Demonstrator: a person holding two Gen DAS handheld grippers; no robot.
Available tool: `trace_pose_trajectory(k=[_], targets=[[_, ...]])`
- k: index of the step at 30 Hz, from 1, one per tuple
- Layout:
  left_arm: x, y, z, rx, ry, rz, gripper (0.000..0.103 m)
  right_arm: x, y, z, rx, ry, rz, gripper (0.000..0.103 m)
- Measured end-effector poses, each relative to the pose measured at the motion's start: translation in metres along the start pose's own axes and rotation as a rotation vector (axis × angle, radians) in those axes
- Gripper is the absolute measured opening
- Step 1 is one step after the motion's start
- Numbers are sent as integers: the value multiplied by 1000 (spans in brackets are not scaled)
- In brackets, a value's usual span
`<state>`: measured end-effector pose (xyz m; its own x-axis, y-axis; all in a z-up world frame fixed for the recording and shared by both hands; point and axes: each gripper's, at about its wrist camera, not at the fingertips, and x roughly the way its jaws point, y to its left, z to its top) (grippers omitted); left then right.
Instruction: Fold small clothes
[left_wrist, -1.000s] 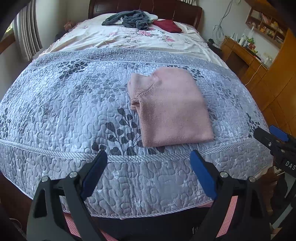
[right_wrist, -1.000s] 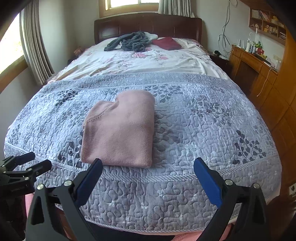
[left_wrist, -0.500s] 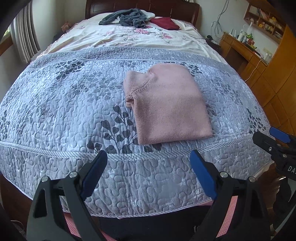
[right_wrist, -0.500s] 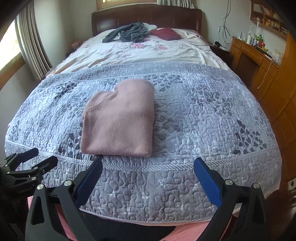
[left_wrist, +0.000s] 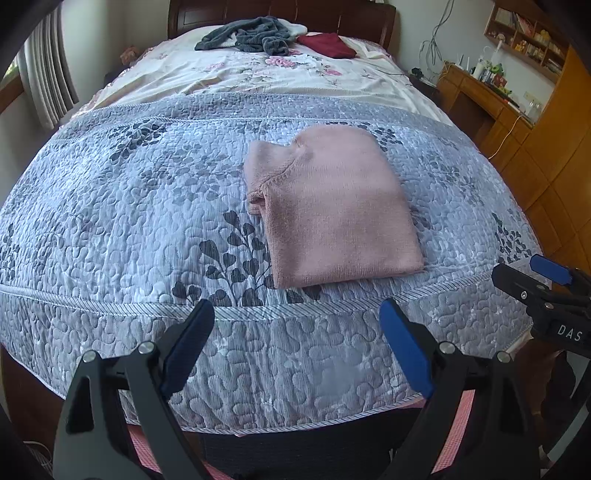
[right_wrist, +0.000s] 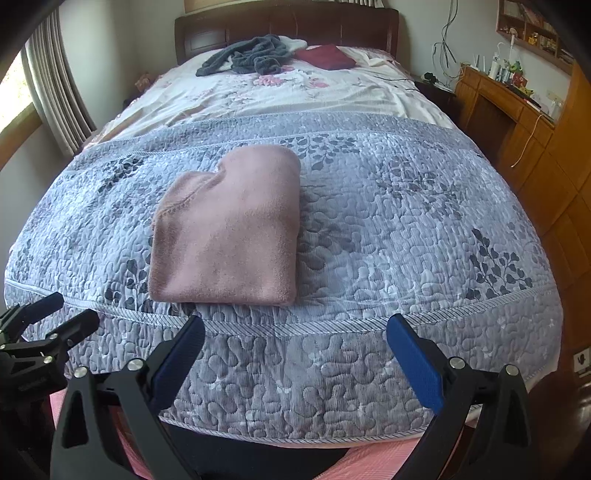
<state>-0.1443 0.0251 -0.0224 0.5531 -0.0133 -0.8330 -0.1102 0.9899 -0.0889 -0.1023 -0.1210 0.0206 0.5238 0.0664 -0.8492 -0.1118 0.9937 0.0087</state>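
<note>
Left wrist view: the bed (left_wrist: 110, 206), covered by a grey quilted spread, carries a folded pink garment (left_wrist: 332, 210) lying flat near its foot edge. The left gripper (left_wrist: 297, 317) and right gripper (right_wrist: 295, 332) hang short of that edge, fingers spread wide, holding nothing, apart from the garment.

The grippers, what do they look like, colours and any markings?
Both match: the left gripper and right gripper have black angular plastic arms with triangular cut-outs, silver round bolts at the joints, and flat blue pads on the fingers. Seen from the left wrist view, the right gripper's black body carries white letters "DAS".
</note>
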Motion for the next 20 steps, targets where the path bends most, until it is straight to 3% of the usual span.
trace_pose_trajectory(k=[20], targets=[[3,-1,-1,-4,5,-4,90,7,-1,-1,6,28,10,99]])
